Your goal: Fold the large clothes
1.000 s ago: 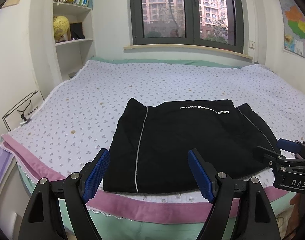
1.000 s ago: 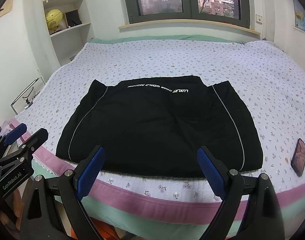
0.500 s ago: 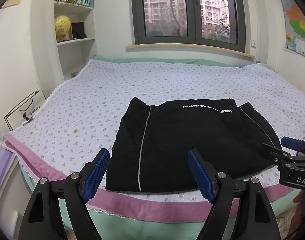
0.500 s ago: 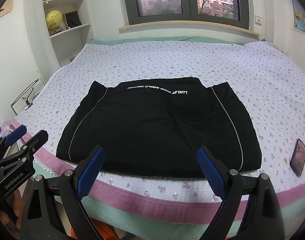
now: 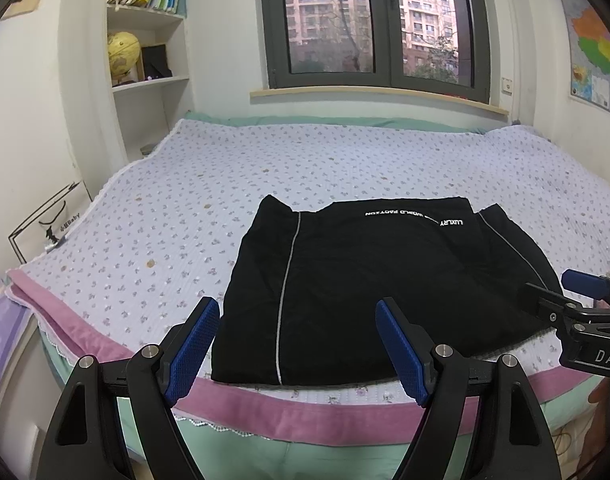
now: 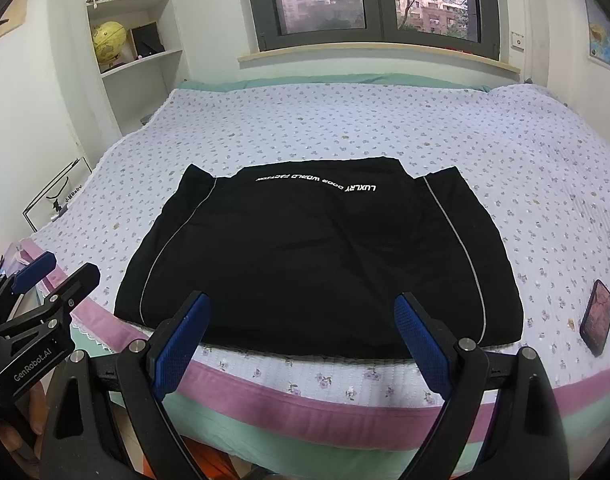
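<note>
A black garment (image 5: pixel 385 280) with thin grey side stripes and white lettering lies folded flat near the front edge of the bed; it also shows in the right wrist view (image 6: pixel 317 264). My left gripper (image 5: pixel 297 348) is open and empty, held over the bed's front edge before the garment's left part. My right gripper (image 6: pixel 301 340) is open and empty, before the garment's front hem. Each gripper shows at the edge of the other's view: the right one (image 5: pixel 585 300), the left one (image 6: pixel 49 276).
The bed (image 5: pixel 225 200) has a floral lilac cover with a pink border (image 6: pixel 305 396). A dark phone (image 6: pixel 597 322) lies on the cover right of the garment. Shelves with a globe (image 5: pixel 123 50) stand at the left wall; a window is behind the bed.
Both grippers have drawn back slightly from the bed and stay open. The garment has not moved.
</note>
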